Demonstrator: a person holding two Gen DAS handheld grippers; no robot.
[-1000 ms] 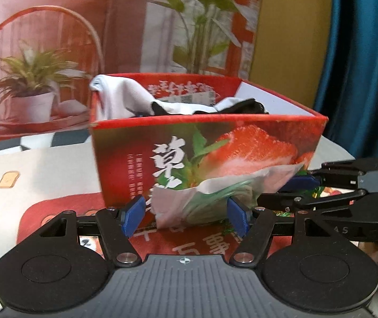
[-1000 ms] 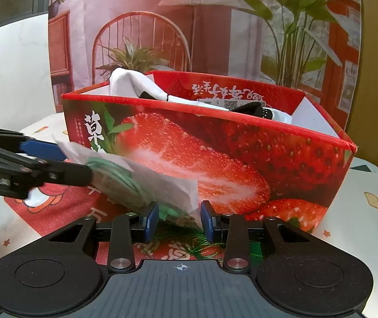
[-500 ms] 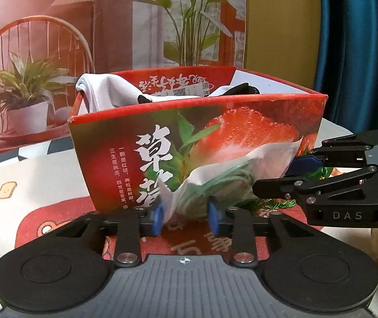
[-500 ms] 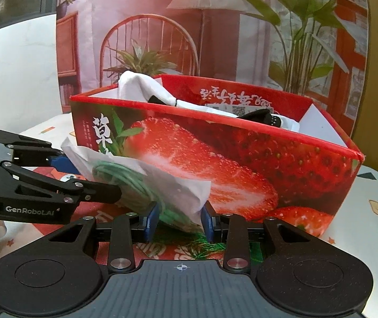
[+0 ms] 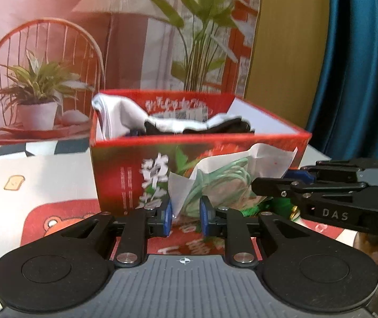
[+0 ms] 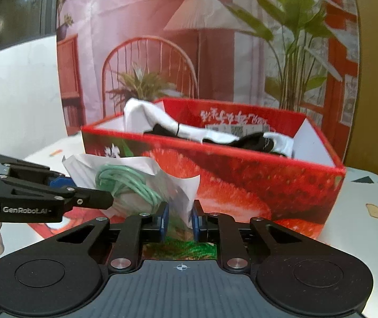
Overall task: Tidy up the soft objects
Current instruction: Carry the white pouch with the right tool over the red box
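Pinching one clear bag [image 5: 231, 180] between them, your two claws hold it off the tabletop just in front of the strawberry box [image 5: 125, 175]. Your left gripper [image 5: 185, 214] is clenched on the bag's lower left corner; your right gripper [image 6: 178, 221] grips the opposite lower edge, its blue pads closed on the film. Inside the bag sits a coil of green cord [image 6: 127, 182].

The bag's long axis runs roughly parallel to the box's front wall, with its top just below the box's red rim. The open box lies directly ahead of and above both claws, so the coming move looks like a joint lift up and forward over that rim. Neither hand looks clearly nearer the box.

White and black socks [image 6: 215, 135] already lie heaped inside the box, toward its left and middle.

Your right camera shows the free white floor at the box's right end and the bag's folded top flap; your left camera alone shows the teal curtain [image 5: 358, 66] beyond the box's right side and the bear mat [image 5: 56, 220] in front of the box.
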